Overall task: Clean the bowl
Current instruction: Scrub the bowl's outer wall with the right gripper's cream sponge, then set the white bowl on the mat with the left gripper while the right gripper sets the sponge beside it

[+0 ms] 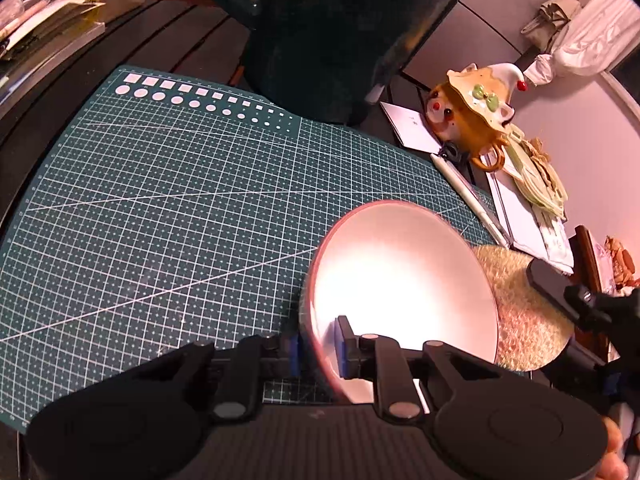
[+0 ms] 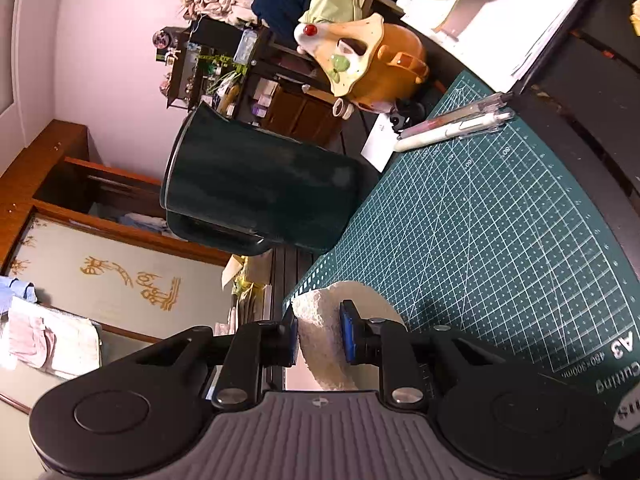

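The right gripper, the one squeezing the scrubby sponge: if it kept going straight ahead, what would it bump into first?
Probably the dark green pitcher. The right gripper, shut on the sponge, points roughly toward it across the cutting mat. Depth is hard to judge, so it might pass beside it.

Tilted white bowl, perhaps red-rimmed.

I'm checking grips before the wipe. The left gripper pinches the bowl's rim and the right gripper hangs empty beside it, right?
Not quite. The left gripper does pinch the bowl at its rim, but the right gripper is not empty: its pads are shut on a pale sponge, as the right wrist view shows.
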The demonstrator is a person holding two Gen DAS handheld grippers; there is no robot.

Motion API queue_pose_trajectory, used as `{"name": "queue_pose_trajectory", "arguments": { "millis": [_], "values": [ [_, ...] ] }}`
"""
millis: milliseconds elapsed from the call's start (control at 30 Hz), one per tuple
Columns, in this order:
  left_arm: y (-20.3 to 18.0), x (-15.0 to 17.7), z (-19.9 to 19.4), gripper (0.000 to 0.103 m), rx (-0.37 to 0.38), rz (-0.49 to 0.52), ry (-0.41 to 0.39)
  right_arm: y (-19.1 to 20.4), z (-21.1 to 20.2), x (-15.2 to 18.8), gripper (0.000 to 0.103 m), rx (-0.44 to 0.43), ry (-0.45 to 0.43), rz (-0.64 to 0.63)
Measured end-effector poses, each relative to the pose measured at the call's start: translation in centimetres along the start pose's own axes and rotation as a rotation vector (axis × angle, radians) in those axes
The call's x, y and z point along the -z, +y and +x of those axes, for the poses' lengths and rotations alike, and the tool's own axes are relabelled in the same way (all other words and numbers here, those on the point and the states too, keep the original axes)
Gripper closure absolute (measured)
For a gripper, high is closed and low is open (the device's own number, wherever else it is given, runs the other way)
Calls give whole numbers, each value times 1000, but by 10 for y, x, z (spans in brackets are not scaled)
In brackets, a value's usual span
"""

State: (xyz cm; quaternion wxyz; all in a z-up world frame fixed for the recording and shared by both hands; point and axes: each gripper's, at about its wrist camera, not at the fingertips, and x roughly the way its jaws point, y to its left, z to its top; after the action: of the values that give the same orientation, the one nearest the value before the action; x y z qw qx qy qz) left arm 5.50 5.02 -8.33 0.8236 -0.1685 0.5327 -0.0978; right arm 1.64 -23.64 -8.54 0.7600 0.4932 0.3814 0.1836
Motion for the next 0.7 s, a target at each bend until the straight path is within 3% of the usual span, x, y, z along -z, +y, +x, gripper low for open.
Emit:
{"name": "queue_pose_trajectory", "arguments": {
  "millis": [133,267,433,500,567,633,700],
  "values": [
    [2,-3,-5,86,-6,-10,12,-9,-5,-8,82,-1,-7,50],
    [8,1,-12,75,6,-44,14,-7,-22,-14,82,55,-21,21],
    [15,7,-19,74,27,-90,28,-16,-19,-14,82,136,13,28],
    [16,8,-24,66,34,-93,21,-20,-17,-14,82,156,20,31],
    [18,10,-30,63,41,-107,11,-22,-18,-16,66,189,15,18],
    [20,13,-35,59,40,-118,8,-21,-20,-16,58,228,-1,-13],
    [22,17,-41,48,30,-126,4,-20,-24,-18,52,274,-20,-46]
  ]
}}
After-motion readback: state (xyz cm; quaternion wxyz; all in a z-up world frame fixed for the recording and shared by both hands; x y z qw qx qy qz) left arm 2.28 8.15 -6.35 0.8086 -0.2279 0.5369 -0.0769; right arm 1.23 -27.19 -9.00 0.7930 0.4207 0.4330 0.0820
